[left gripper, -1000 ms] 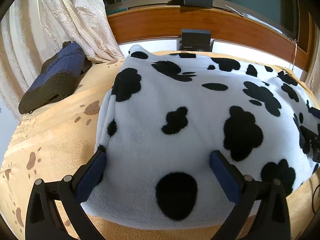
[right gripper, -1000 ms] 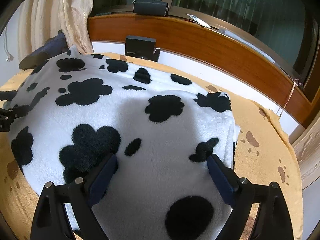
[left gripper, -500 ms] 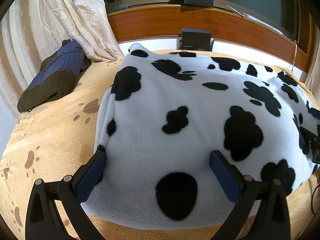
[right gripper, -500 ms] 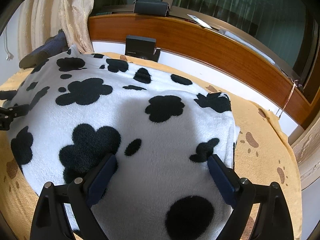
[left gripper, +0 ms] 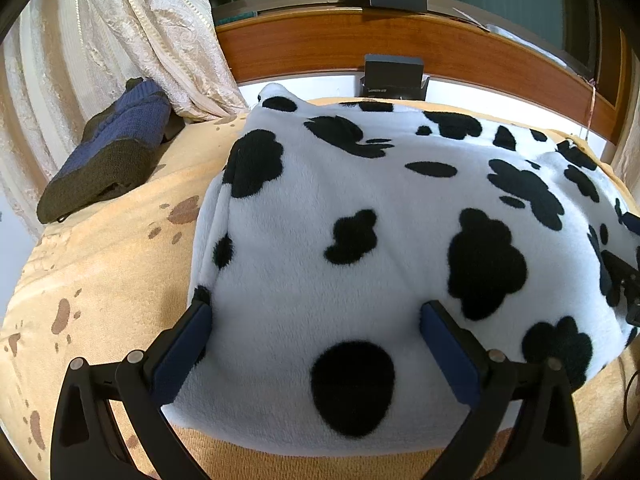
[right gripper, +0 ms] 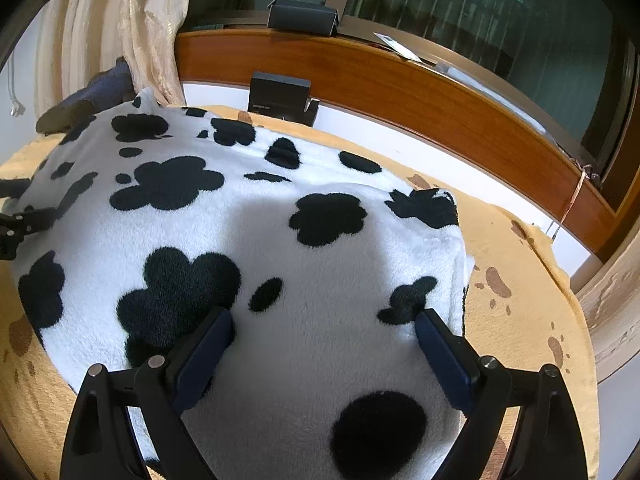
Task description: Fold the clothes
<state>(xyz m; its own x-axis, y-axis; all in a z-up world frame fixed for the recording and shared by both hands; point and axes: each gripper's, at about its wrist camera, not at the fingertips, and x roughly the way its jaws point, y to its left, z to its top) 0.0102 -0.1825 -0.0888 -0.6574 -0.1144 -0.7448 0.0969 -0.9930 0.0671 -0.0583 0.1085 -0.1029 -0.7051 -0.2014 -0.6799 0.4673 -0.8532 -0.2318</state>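
garment: cow-print fleece (left gripper: 380,216), folded, flat on tan paw-print blanket (left gripper: 112,280)
left gripper (left gripper: 316,316): jaws wide, over fleece near-left corner, nothing held
right gripper (right gripper: 324,324): jaws wide, over fleece near-right edge, nothing held
side: navy knit (left gripper: 116,148) far left by curtain (left gripper: 132,36)
back: black box (left gripper: 394,76) against wooden ledge (left gripper: 440,52)

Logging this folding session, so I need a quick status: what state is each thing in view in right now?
Cow-print fleece: folded, lying flat on the bed cover.
Left gripper: jaws open, over the fleece's near edge.
Right gripper: jaws open, over the fleece.
Blue knit garment: folded, lying by the curtain.
Curtain: drawn aside, hem resting on the bed cover.
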